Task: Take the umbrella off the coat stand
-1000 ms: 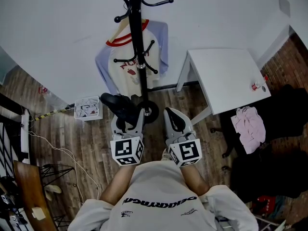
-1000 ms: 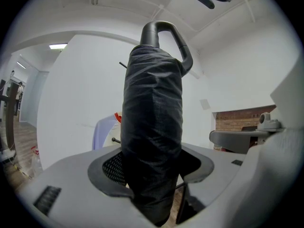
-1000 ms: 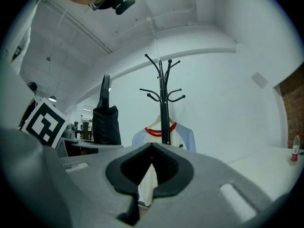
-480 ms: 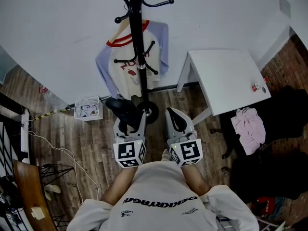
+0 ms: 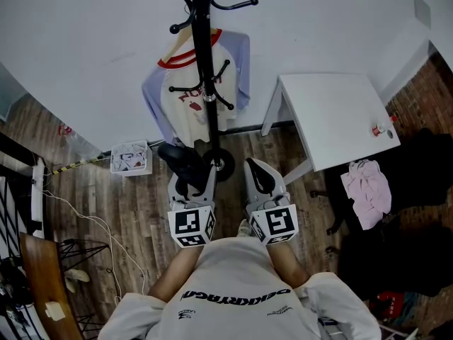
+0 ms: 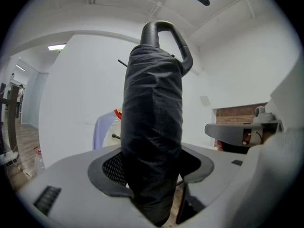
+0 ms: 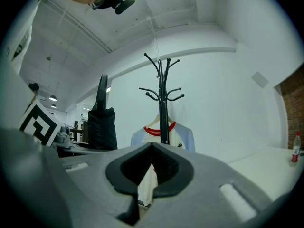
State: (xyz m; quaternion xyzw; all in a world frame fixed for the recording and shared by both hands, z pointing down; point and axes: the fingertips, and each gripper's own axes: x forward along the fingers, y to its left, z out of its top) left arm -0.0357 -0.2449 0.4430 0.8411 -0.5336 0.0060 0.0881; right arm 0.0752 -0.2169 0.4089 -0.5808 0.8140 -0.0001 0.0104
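While clamped, one umbrella (image 6: 152, 127); one stand (image 5: 204, 62).

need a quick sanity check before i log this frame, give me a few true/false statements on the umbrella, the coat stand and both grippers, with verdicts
1. The left gripper is clamped on the black umbrella, handle uppermost. True.
2. The umbrella hangs from a hook of the coat stand. False: it is off the stand, held upright in the left gripper.
3. A shirt with a red collar hangs on the coat stand. True.
4. The right gripper holds the small bottle. False: its jaws are together on nothing, and the bottle stands on the white table.
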